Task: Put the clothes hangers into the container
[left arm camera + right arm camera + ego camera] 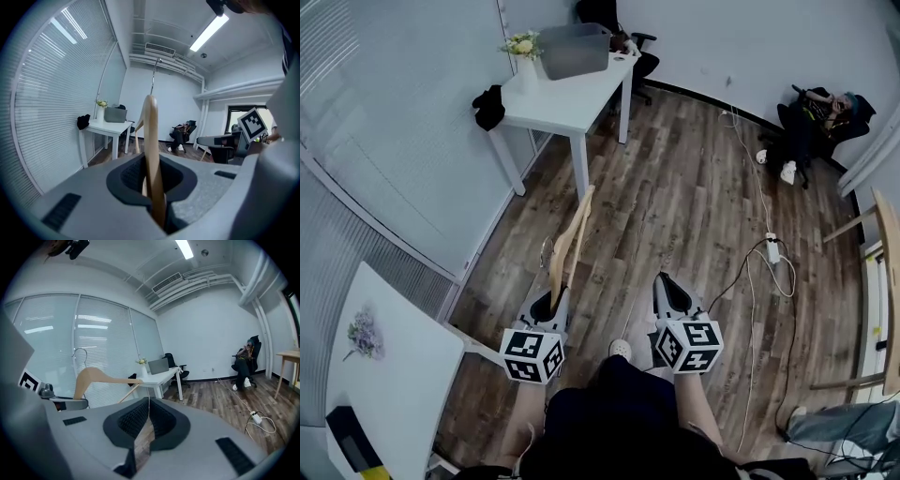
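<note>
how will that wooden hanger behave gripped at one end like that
Probably stiff: the wooden hanger juts unbent from the left gripper. Held near one end, it may pivot in the grip. Its wire hook could snag.

Ahead and to the left, on the floor (703, 187): far desk (572, 103). On it, container (574, 49) at the back edge; vase (526, 67) just left of the container; cloth bundle (490, 106) at the left corner, overhanging. Behind that desk, office chair (633, 42) by the wall. Far right, against the back wall: seated person (814, 117). On the floor right of centre: power strip (773, 247), cables trailing from it. Near left: near desk (403, 375). Foreground: left gripper (555, 298) and right gripper (666, 281) side by side, well apart from the far desk. Hanger (570, 239) between the left gripper's jaws, reaching forward toward the far desk.
</note>
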`<state>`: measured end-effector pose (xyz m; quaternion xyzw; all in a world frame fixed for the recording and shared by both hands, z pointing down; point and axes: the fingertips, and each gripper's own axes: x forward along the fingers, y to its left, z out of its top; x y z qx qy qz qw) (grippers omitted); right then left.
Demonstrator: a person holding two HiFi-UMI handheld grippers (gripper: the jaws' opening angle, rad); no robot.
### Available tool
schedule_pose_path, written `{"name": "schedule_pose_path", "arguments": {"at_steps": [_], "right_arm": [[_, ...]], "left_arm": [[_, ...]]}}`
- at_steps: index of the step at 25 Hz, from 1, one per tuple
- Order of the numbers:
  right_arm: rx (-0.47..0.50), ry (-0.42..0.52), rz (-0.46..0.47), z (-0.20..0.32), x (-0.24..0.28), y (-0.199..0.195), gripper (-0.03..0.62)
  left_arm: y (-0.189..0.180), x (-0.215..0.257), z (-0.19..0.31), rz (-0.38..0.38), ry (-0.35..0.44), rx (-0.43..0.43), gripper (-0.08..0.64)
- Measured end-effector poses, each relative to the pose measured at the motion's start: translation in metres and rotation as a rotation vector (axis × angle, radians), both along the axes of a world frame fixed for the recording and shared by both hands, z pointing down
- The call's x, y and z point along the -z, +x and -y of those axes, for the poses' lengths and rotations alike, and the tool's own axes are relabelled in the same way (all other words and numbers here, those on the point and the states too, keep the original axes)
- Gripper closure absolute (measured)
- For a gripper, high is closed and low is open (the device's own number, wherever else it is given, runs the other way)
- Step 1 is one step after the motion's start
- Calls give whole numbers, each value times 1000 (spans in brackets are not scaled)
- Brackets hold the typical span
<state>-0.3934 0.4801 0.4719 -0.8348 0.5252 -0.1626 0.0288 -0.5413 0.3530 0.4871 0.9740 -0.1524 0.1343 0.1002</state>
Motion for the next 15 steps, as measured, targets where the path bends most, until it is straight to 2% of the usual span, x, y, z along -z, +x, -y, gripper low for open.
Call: {"name": "schedule_pose_path", "arguments": {"at_steps": [8, 15], "right_arm": [[47, 1, 24, 29, -5, 55, 561], [104, 3, 18, 51, -6, 78, 561]], "left_arm": [[41, -4, 22, -6, -14, 70, 518], [61, -5, 36, -17, -10, 118, 519]]}}
